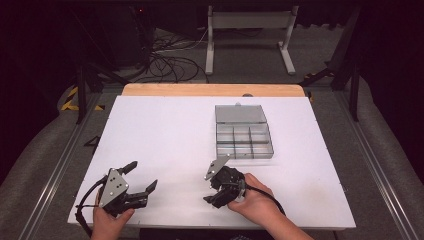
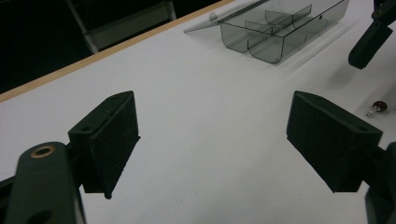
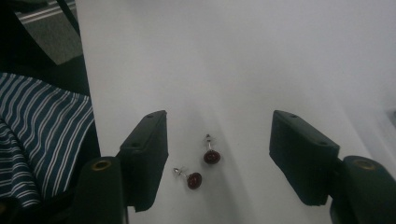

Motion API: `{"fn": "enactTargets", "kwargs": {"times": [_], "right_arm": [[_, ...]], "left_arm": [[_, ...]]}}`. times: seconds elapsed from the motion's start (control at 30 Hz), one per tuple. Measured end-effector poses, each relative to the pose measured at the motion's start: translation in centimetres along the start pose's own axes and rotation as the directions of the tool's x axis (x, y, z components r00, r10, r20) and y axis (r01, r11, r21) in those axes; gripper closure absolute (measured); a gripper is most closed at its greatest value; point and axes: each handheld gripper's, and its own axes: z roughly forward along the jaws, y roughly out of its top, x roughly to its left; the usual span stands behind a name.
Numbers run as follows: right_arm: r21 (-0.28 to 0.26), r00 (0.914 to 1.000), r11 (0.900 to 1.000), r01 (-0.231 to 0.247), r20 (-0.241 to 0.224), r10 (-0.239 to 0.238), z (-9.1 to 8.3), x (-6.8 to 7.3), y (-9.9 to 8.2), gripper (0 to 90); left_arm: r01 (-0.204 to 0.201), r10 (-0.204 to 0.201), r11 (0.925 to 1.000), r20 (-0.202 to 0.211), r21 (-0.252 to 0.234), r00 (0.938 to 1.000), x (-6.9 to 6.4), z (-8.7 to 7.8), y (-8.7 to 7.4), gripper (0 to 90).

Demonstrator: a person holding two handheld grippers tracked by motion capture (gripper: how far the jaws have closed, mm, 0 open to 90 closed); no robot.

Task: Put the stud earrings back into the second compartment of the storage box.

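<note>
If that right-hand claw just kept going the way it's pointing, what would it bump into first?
Probably the two dark red stud earrings on the white table: they lie between the right gripper's open jaws, though depth is hard to judge.

The bench has a smooth, matt white top, with a strip of pale bare wood along its far edge. The compartment box is smoky, see-through grey plastic, glossy on its rounded walls and dividers, and its open lid is of the same material. Two stud earrings have glossy dark red heads on thin, shiny metal posts. The fingers of the right gripper are matt black plastic with finely textured pads. The grey plate on the left gripper looks like dull metal. A striped sleeve is soft woven cloth.
</note>
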Motion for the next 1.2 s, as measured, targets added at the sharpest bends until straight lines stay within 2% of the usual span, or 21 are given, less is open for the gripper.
{"fn": "enactTargets", "kwargs": {"times": [0.07,0.23,0.4,0.5,0.57,0.67,0.73,1.2], "right_arm": [[0.011,1.0000,0.9999,0.002,-0.001,-0.002,0.3,0.0,0.0,42.3],[0.081,0.9998,0.9965,0.021,-0.003,-0.021,1.4,0.4,0.2,48.7],[0.111,0.9996,0.9934,0.028,-0.003,-0.028,1.9,0.6,0.3,53.5],[0.127,0.9996,0.9916,0.025,0.006,-0.026,2.3,0.8,0.3,57.4],[0.138,0.9993,0.9899,0.034,0.010,-0.035,2.5,0.8,0.4,61.4],[0.151,0.9991,0.9881,0.029,0.027,-0.033,2.6,0.8,0.4,74.3],[0.169,0.9986,0.9851,0.033,0.035,-0.039,2.7,0.8,0.4,78.9],[0.164,0.9985,0.9858,0.035,0.036,-0.042,2.8,1.0,0.4,79.7]], "left_arm": [[0.001,-0.001,1.0000,0.001,0.000,1.0000,0.0,0.0,0.0,17.4],[0.004,-0.004,1.0000,0.001,0.000,1.0000,0.0,0.0,0.0,17.4],[0.012,-0.012,0.9999,0.005,0.000,0.9999,0.0,0.1,0.0,17.3],[-0.003,0.003,1.0000,0.003,0.004,1.0000,-0.1,0.1,0.0,17.3],[-0.003,0.003,1.0000,0.005,0.006,1.0000,-0.1,0.1,0.0,17.3],[0.004,-0.004,1.0000,0.007,0.005,1.0000,0.0,0.1,0.0,17.3],[0.004,-0.004,1.0000,0.002,0.002,1.0000,0.0,0.1,0.0,17.3],[0.003,-0.003,1.0000,0.004,0.003,1.0000,0.0,0.0,0.0,17.3]]}}
